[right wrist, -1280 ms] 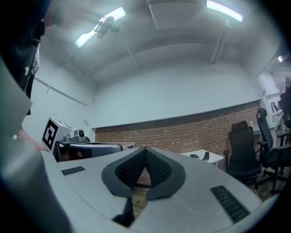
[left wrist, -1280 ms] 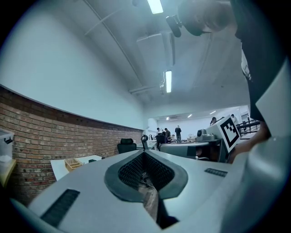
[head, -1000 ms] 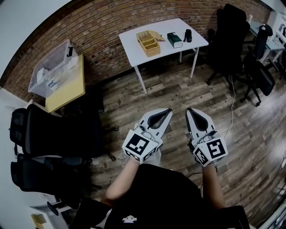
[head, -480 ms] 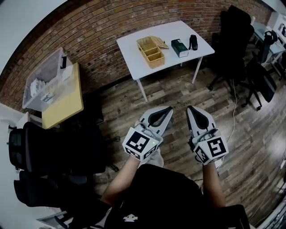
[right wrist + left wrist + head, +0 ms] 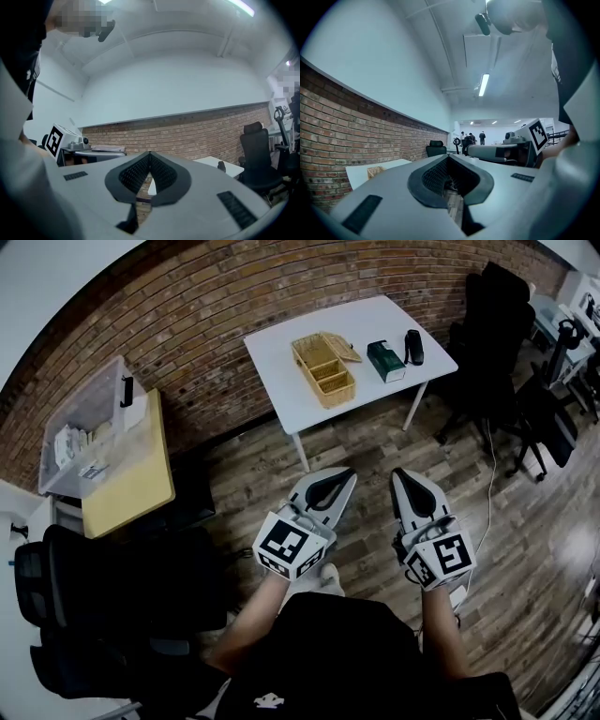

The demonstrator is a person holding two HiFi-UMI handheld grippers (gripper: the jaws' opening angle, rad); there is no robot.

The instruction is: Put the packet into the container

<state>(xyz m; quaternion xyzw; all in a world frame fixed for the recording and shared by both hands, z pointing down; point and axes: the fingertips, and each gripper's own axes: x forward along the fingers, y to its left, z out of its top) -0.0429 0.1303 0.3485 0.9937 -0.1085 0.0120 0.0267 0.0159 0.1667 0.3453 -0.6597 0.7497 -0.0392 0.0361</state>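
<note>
white table [image 5: 281, 352]: lower and nearer in the head view than a second ago, so the person is walking up to it; the task is at the approach, with nothing picked up yet
packet [image 5: 385, 360]: head view; green, lying on the table top right of the basket and apart from it, untouched
basket [image 5: 323, 369]: head view; woven and open-topped, with a flap at its far right corner; most likely the container meant
black object [image 5: 413, 347]: head view; just beside the packet on its right, close enough that a reach could knock it
left gripper [image 5: 343, 476]: head view; held low over the floor [image 5: 375, 442], well apart from the table, jaws together
right gripper [image 5: 401, 474]: head view; alongside the left one, also pinched closed
in the way: head view; bare floor leads to the table; office chairs [image 5: 497, 324] and a cable [image 5: 487, 456] sit to the right, a yellow table [image 5: 131, 479] with a clear bin [image 5: 84, 418] to the left, all off the path
left gripper view: jaws meet with only a thin slit and nothing between them; table corner and basket show small at the left under the brick wall [image 5: 328, 117]
right gripper view: pads pressed together, nothing held; table edge and black object lie beyond the tips, with a chair at the right
</note>
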